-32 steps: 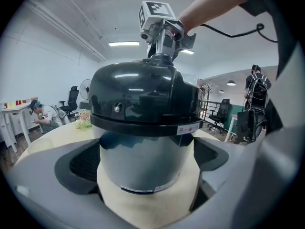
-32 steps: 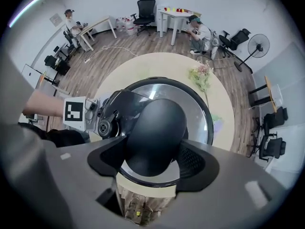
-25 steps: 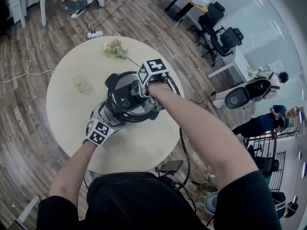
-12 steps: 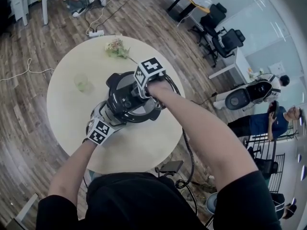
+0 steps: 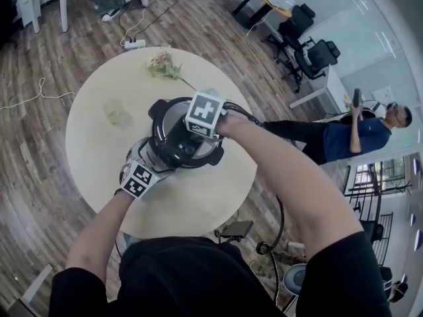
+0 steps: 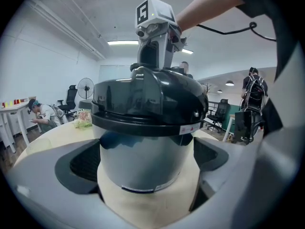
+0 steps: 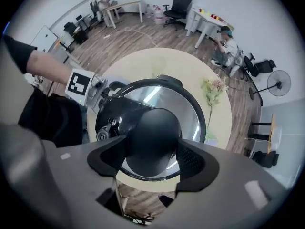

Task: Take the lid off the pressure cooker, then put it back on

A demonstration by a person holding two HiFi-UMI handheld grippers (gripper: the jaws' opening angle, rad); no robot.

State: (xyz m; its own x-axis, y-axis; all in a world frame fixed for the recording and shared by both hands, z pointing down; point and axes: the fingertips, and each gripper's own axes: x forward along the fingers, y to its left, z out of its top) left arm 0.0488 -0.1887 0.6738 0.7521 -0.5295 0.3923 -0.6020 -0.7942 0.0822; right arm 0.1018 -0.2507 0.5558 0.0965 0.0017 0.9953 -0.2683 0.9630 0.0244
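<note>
The pressure cooker stands in the middle of the round table point(image 5: 198, 203), its black and silver lid point(image 5: 168, 121) on the pot. My right gripper point(image 5: 195, 129) points straight down over it. Its pads point(image 7: 193, 159) sit on either side of the black lid handle point(image 7: 150, 132); the jaws have just been opening slightly, still touching the handle. My left gripper point(image 5: 142, 169) comes in from the near left. Its pads point(image 6: 78, 162) clasp the silver cooker body point(image 6: 143, 159) below the lid point(image 6: 147, 99).
A glass cup point(image 5: 112, 114) stands left of the cooker and a flower sprig point(image 5: 164, 66) lies at the table's far edge. A black cable point(image 5: 264, 243) hangs off the near right. A person point(image 5: 344, 140) stands right of the table, near office chairs point(image 5: 307, 48).
My right gripper has rolled about its own line on the lid handle, its marker cube turning and shifting toward me. The left gripper has not moved. A person has stepped closer at right.
</note>
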